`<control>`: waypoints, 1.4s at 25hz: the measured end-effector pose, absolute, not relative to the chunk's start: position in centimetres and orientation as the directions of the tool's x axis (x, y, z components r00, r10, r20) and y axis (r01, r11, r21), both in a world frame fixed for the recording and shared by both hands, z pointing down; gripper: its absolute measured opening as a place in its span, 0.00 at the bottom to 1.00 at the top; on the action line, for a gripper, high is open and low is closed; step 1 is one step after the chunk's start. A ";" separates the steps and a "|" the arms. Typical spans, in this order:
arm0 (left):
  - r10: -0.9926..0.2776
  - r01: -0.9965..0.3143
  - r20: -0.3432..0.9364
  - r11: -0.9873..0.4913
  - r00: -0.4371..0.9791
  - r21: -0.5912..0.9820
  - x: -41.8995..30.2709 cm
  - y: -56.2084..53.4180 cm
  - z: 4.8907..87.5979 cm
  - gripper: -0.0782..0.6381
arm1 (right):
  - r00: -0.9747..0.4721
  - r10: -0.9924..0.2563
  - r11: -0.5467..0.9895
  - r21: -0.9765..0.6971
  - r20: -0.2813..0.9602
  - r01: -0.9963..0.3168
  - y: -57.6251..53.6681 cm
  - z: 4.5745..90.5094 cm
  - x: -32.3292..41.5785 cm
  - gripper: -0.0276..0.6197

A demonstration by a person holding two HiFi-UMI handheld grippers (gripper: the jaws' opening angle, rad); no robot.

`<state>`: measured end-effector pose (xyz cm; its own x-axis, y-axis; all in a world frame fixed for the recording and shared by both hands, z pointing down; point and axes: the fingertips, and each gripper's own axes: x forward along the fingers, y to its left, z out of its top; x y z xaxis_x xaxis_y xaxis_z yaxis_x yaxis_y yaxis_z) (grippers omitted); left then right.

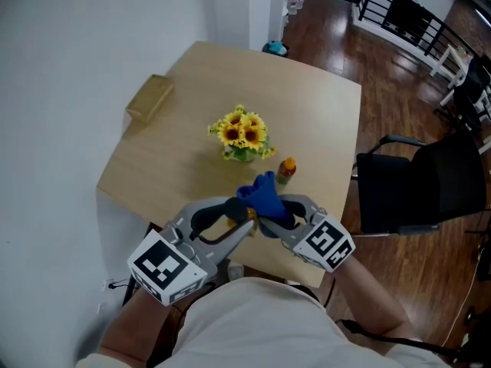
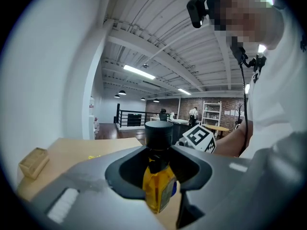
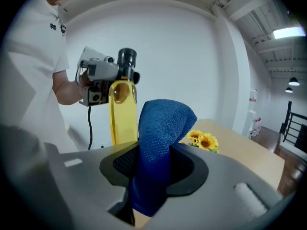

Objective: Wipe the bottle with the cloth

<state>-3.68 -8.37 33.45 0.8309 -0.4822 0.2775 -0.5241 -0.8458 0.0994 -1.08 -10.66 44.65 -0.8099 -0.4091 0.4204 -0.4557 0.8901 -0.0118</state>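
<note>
My left gripper (image 1: 242, 219) is shut on a yellow bottle (image 2: 159, 187) with a black cap (image 2: 158, 132), held just above the table's near edge. The right gripper view shows that bottle (image 3: 123, 111) upright, with the left gripper (image 3: 98, 78) behind it. My right gripper (image 1: 270, 223) is shut on a blue cloth (image 1: 265, 196), which rises folded out of the jaws (image 3: 162, 143) right beside the bottle. I cannot tell whether cloth and bottle touch. The two grippers meet tip to tip in front of my chest.
On the wooden table (image 1: 230, 75) stand a vase of sunflowers (image 1: 242, 135), a small orange-capped bottle (image 1: 285, 171) just beyond the cloth, and a wooden box (image 1: 149, 98) at the far left edge. A black chair (image 1: 426, 186) stands to the right on the wood floor.
</note>
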 end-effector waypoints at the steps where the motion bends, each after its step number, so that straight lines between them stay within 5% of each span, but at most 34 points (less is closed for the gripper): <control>1: -0.478 -0.521 0.277 -0.847 0.833 0.103 -4.0 -8.6 33.4 0.32 | -0.801 -0.406 0.884 -0.034 0.440 -0.467 -10.7 46.0 -1.1 0.28; 11: -0.514 -0.556 0.271 -0.824 0.814 0.105 -6.7 -13.5 35.6 0.32 | -0.728 -0.332 0.814 -0.207 0.600 -0.542 -6.6 56.0 -0.6 0.28; 25: -0.661 -0.723 0.368 -0.690 0.653 0.043 -8.1 -24.6 53.6 0.32 | -0.523 -0.567 0.516 -0.220 0.636 -0.828 0.3 52.6 9.5 0.28; 35: -0.679 -0.723 0.322 -0.691 0.660 0.025 -7.9 -26.4 55.5 0.32 | -0.419 -0.589 0.419 -0.182 0.691 -0.889 3.5 51.3 11.3 0.28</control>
